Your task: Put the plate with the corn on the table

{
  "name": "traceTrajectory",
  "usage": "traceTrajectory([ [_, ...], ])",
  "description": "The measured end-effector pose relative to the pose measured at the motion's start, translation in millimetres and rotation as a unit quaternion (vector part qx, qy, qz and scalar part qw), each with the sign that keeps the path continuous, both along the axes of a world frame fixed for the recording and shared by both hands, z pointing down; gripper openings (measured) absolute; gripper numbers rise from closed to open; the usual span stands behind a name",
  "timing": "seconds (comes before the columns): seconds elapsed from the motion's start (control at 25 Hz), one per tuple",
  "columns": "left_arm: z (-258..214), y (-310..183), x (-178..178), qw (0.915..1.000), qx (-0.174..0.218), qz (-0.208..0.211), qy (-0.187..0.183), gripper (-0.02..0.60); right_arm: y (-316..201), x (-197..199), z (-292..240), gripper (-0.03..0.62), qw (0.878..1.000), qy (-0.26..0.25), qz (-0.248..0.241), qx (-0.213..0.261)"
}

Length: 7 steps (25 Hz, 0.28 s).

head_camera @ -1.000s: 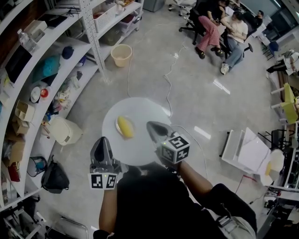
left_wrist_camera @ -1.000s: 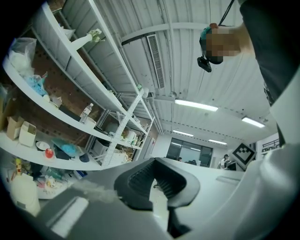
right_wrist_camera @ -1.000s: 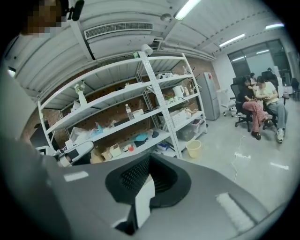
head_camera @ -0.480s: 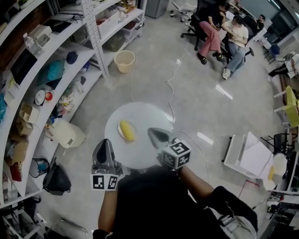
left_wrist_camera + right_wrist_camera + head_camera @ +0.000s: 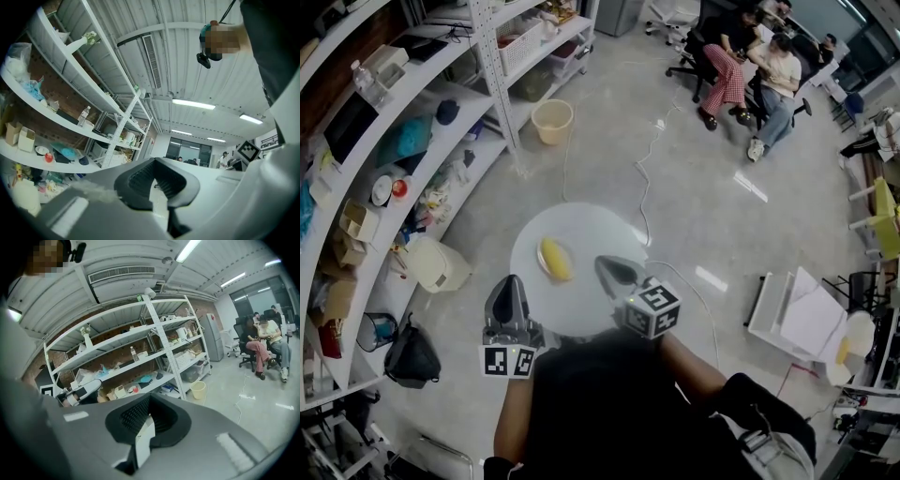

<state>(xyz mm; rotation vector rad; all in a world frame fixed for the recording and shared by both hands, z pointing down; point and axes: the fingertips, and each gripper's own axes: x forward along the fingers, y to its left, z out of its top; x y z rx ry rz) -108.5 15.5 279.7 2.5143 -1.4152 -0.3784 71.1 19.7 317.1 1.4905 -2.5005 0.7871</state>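
Plate point(image 5: 586, 232) barely shifted (corn point(image 5: 554, 259) aboard), left gripper point(image 5: 508, 289), right gripper point(image 5: 611, 269) clamping rim

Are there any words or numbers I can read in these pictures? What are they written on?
No words or numbers can be read anywhere here.
Left tool and right tool: their cubes carry black-and-white square patterns, not letters.
Shelves: any print on the things stored there is too small to read.
Plate and corn: no print on them.

Head view steeply downward; gripper views outward, shelving point(image 5: 450, 94) shared
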Motion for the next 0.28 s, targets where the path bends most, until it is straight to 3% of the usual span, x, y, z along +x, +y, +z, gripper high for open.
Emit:
traceTrajectory([
  [0.28, -1.2, 2.3, -1.7, 1.0000, 0.001, -0.001, 0.000, 0.005, 3.3, 0.1, -0.3, 0.009, 1.000, -0.001, 0.001, -0.001],
])
